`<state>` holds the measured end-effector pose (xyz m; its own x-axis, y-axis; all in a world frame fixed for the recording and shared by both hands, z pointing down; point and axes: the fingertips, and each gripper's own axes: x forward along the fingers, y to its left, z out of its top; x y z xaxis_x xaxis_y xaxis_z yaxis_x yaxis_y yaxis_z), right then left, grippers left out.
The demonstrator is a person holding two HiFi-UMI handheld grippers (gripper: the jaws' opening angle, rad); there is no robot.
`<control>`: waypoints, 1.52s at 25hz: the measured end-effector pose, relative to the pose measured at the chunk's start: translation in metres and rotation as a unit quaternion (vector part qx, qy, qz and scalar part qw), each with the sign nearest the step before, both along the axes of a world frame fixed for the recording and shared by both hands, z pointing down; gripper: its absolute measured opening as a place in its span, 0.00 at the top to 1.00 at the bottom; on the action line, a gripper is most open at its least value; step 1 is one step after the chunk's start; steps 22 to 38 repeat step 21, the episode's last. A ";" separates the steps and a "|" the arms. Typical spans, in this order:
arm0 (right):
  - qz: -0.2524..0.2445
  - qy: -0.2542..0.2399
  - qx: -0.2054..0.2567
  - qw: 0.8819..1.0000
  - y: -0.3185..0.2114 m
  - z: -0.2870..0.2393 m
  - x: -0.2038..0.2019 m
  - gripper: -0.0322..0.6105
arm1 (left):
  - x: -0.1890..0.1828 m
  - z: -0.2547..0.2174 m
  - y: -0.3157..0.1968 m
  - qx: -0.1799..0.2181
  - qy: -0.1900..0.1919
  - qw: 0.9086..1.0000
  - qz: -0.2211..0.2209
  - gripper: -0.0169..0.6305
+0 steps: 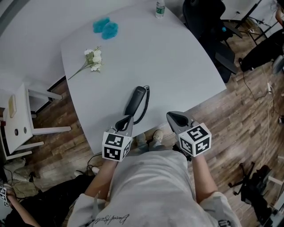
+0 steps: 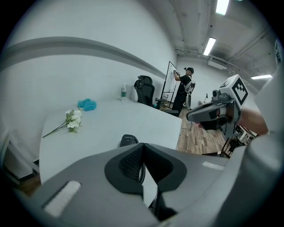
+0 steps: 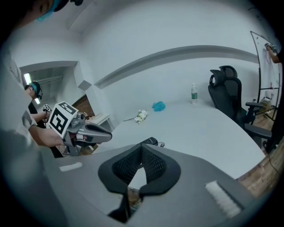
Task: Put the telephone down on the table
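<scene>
In the head view, the only container is a clear bottle (image 1: 160,9) with a green label, upright at the far edge of the pale table (image 1: 177,66); what it holds cannot be made out. The black telephone (image 1: 136,101) lies flat on the table close to the near edge, its coiled cord (image 1: 146,104) curling along its right side. The left gripper (image 1: 124,123) points at the telephone's near end from just beside it; whether they touch cannot be told. The right gripper (image 1: 179,119) hovers off the table's near edge, apart from the telephone. White flowers (image 1: 93,59) and a blue fluffy object (image 1: 105,28) lie well apart, on the far left of the table.

In the left gripper view, the jaws are closed tip to tip with nothing between them. The telephone rests on the table just beyond them, and the right gripper hangs to the right, over the wooden floor (image 2: 199,137). The bottle stands at the far edge beside a black office chair (image 2: 145,88).

In the right gripper view, the jaws are likewise together and empty. The telephone's end shows just past the tips, on the table, with the left gripper at the left.
</scene>
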<state>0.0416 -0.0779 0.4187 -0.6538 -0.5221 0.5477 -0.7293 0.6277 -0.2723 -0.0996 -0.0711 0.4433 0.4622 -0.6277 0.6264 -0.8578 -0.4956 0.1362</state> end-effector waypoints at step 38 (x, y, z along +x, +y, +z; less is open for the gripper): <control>0.022 0.002 -0.004 1.000 0.002 0.000 0.021 0.94 | 0.018 -0.005 -0.010 -0.006 0.004 1.000 0.030 0.95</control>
